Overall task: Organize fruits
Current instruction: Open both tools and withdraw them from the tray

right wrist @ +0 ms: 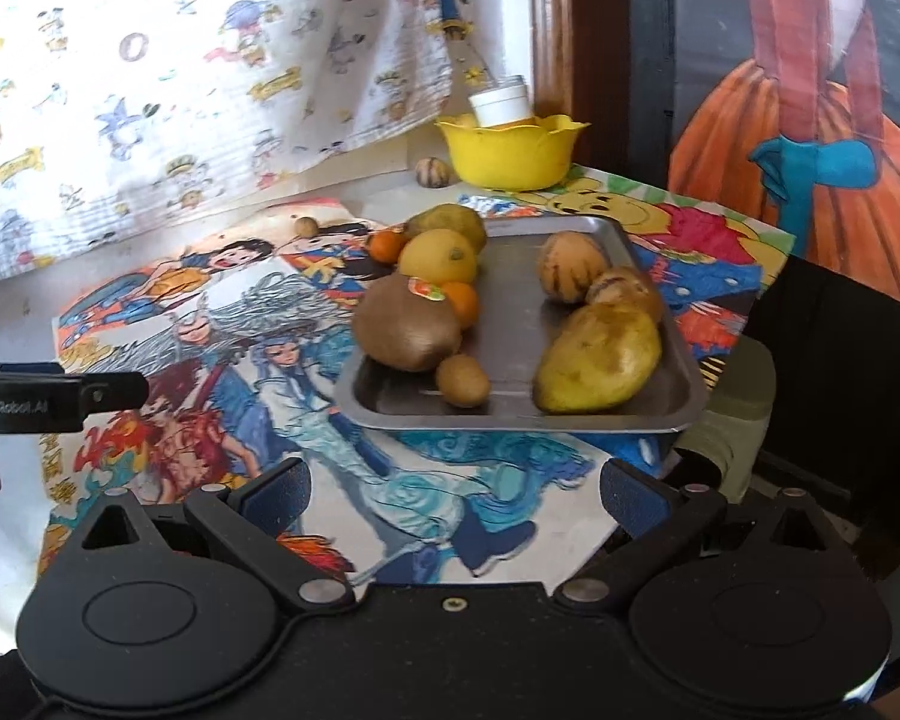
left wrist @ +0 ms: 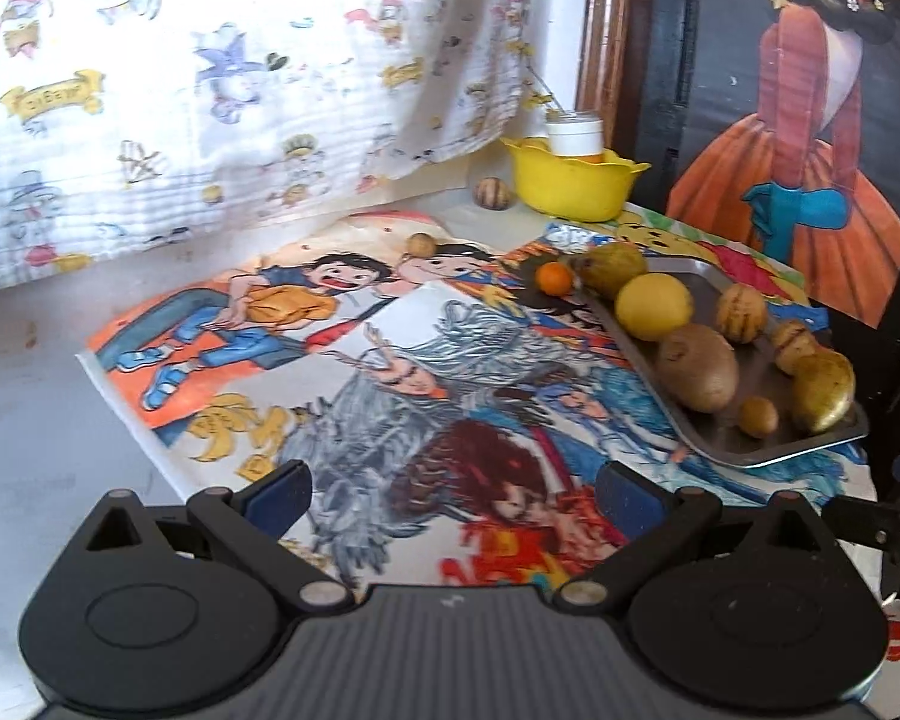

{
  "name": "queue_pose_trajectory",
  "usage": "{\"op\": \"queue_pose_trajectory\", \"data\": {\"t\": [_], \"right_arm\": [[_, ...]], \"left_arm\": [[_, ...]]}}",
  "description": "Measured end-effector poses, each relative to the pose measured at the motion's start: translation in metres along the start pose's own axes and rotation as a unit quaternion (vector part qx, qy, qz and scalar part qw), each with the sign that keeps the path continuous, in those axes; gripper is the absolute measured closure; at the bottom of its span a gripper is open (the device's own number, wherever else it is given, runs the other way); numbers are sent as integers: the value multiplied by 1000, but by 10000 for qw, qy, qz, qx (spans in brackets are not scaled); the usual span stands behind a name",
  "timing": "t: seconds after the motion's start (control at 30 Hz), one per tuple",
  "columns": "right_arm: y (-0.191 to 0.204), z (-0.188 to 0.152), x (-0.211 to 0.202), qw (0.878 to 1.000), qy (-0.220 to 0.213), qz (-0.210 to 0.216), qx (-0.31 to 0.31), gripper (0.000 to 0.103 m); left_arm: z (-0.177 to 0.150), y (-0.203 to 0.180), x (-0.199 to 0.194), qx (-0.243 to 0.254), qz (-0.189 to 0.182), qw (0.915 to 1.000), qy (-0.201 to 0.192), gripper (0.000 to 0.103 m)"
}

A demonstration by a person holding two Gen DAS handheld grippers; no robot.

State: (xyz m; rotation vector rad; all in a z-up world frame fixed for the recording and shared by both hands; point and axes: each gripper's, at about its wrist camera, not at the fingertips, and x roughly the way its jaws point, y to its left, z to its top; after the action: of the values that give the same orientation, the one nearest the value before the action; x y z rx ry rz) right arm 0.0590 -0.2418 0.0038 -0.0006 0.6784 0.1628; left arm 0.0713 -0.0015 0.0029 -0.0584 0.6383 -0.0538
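Note:
A metal tray (right wrist: 510, 324) (left wrist: 768, 450) holds several fruits: a lemon (right wrist: 438, 257) (left wrist: 654, 306), a brown kiwi (right wrist: 405, 327) (left wrist: 697, 367), a small brown fruit (right wrist: 463, 381) (left wrist: 758, 416), a yellow-green mango (right wrist: 600, 360) (left wrist: 822, 390) and striped pale fruits (right wrist: 570, 267) (left wrist: 741, 312). A small orange (left wrist: 553, 279) (right wrist: 387, 245) lies just off the tray's far left corner. A small brown fruit (left wrist: 420, 245) (right wrist: 306, 225) and a striped fruit (left wrist: 494, 192) (right wrist: 432, 171) lie loose on the table. My left gripper (left wrist: 453, 495) and right gripper (right wrist: 453, 495) are both open, holding nothing, short of the tray.
A yellow bowl (left wrist: 570, 183) (right wrist: 510, 150) with a white-capped jar (left wrist: 575, 133) stands at the back. Colourful drawings (left wrist: 354, 354) cover the table. A printed cloth (left wrist: 210, 90) hangs behind. A painted board (left wrist: 810, 120) stands at right. The left gripper's body (right wrist: 48, 397) shows in the right wrist view.

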Motion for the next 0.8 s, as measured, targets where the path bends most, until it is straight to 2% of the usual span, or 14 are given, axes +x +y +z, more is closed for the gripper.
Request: {"op": "queue_pose_trajectory", "data": {"t": [0.47, 0.63, 0.8], "right_arm": [[22, 22, 10, 9983, -79, 421, -384, 1], [24, 30, 9, 9952, -342, 638, -665, 1], [25, 46, 19, 9914, -425, 703, -1023, 1]], "left_arm": [[20, 25, 14, 49, 250, 9996, -75, 0], [33, 35, 27, 238, 236, 9994, -99, 0], [51, 47, 43, 385, 240, 9989, -129, 0]]}}
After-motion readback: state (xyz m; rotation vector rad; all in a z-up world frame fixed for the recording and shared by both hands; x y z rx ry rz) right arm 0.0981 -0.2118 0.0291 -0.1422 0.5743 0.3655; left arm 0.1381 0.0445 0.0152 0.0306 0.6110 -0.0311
